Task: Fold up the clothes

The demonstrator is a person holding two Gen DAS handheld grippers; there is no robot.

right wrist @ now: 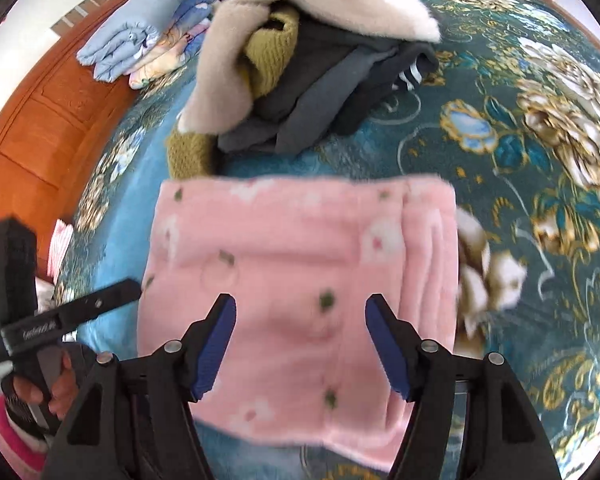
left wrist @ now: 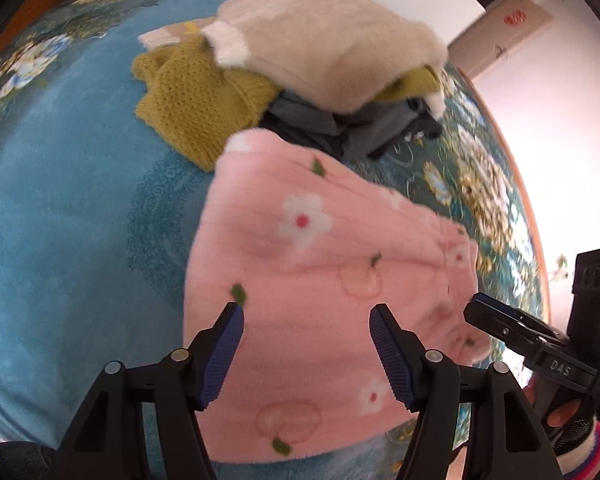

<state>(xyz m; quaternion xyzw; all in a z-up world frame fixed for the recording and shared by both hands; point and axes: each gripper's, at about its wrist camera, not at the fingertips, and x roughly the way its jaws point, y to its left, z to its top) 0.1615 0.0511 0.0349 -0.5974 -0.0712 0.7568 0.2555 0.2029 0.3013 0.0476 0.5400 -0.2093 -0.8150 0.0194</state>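
- Pink fleece garment (left wrist: 320, 280) lies as a folded slab on the blue floral bedspread (left wrist: 80, 208), just in front of the heap of unfolded clothes (right wrist: 312, 80).
- My left gripper (left wrist: 306, 356) is spread wide over its left part, gripping nothing; a careless nudge could slide the fleece.
- My right gripper (right wrist: 300, 348) is wide too, also empty; catching the layered right edge could spring the fold.
- I judge its long axis left-to-right in the right wrist view, layers stacked rightward.

Pink fleece garment (left wrist: 320, 280) below left hand-held gripper (left wrist: 306, 312), jaws apart
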